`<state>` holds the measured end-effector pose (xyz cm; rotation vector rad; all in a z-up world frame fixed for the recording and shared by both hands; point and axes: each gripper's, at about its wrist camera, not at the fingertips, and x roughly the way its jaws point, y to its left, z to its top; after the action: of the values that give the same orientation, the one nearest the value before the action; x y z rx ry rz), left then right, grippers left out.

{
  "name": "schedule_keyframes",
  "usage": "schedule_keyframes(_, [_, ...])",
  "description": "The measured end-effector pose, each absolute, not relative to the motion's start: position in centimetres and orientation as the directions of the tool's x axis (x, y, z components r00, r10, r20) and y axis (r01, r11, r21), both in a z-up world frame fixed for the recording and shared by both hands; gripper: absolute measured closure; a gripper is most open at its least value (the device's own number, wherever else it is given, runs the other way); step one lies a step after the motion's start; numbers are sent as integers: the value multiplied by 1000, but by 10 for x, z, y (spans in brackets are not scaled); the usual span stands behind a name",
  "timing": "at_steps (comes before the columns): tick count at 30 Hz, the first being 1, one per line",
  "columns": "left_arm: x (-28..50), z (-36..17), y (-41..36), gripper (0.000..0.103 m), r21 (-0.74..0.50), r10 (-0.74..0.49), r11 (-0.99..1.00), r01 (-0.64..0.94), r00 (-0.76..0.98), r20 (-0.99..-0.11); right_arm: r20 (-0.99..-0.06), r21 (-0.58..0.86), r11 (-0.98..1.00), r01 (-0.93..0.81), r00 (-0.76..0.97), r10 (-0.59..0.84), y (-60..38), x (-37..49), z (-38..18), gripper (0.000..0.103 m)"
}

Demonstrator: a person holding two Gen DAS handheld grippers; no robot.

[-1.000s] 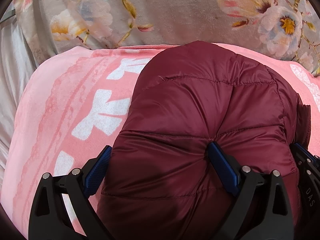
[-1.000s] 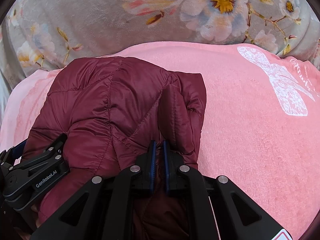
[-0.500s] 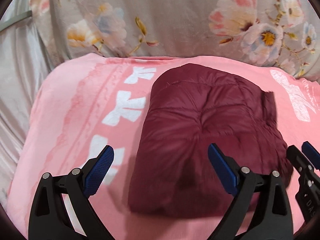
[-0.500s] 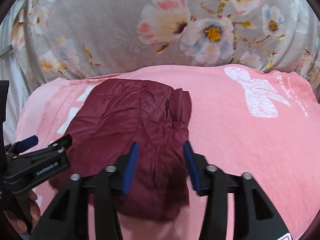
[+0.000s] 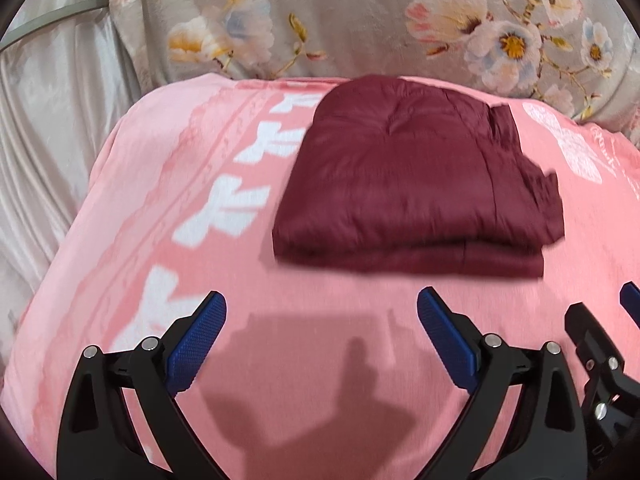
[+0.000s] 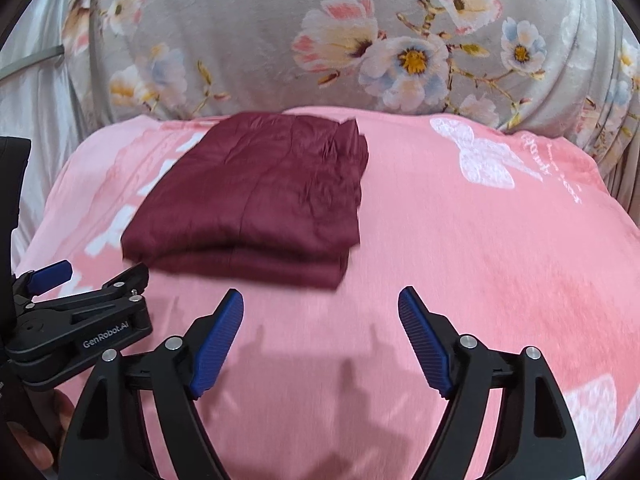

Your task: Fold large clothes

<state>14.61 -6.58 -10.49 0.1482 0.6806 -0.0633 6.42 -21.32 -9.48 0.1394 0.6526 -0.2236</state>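
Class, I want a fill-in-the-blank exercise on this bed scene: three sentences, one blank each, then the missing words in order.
1. The folded jacket is dark ____ in colour.
2. The jacket lies on a ____ blanket with white patterns.
3. Nothing is between the fingers of the left hand-held gripper or the right hand-held gripper; neither ____ the jacket.

Missing words: red; pink; touches
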Motion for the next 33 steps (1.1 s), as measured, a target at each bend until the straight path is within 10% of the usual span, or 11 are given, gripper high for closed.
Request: schedule_keyframes(33, [117,-143,-71,9,162,28,982,95,779,-626,-652,-2,963,268,730,-205,-202,39,-125,25])
